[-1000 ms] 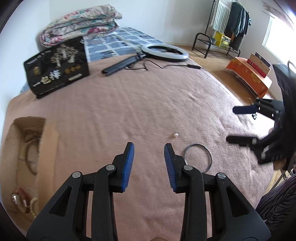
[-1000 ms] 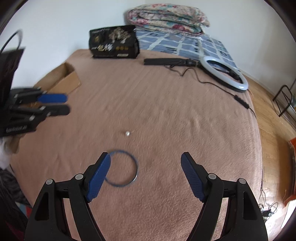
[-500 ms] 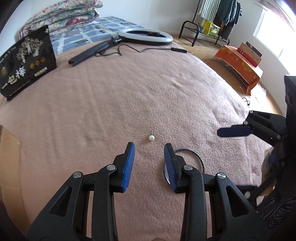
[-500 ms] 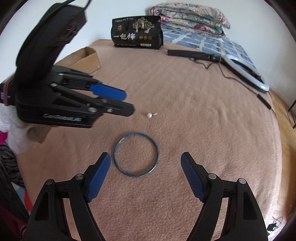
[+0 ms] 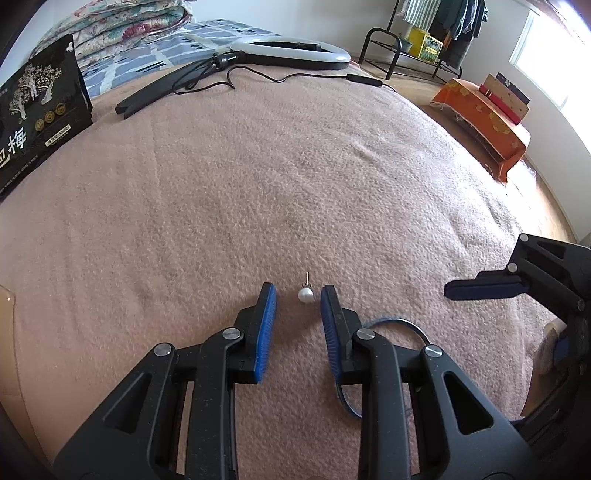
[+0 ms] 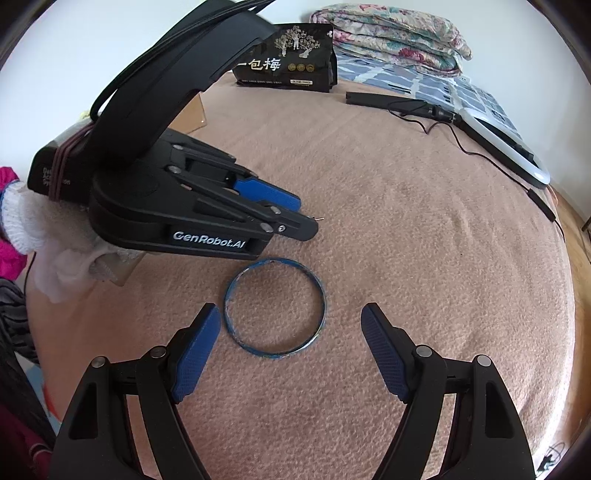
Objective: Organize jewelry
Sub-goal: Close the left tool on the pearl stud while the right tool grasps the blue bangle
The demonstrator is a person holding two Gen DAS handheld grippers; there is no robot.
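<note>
L gripper (image 5: 298, 293) pointed down at the pink fleece blanket (image 5: 258, 177) w/ its blue-padded jaws closing around a small white pearl stud earring (image 5: 305, 294). Pearl sat betw. the pads, nearer the right one, not yet pinched; its thin metal post pointed away from the gripper. In the right wrist view the same gripper (image 6: 303, 218) was seen from the side, only the tip of the post poking out past the fingertips.

R gripper (image 6: 290, 321) hovered over the blanket w/ jaws spread wide, grasping nothing. A thin blue metal bangle (image 6: 275, 306) lay flat betw. the pads, its left edge just beside the left pad (image 6: 195, 354), well clear of the right one. In the left wrist view the bangle (image 5: 402, 323) showed partly behind the L gripper's right finger.

Far side of bed: black printed package (image 6: 291, 61), white ring light (image 5: 291, 51) w/ black cord, folded floral quilt (image 6: 391, 27). A white-gloved hand (image 6: 48, 236) held the L gripper.
</note>
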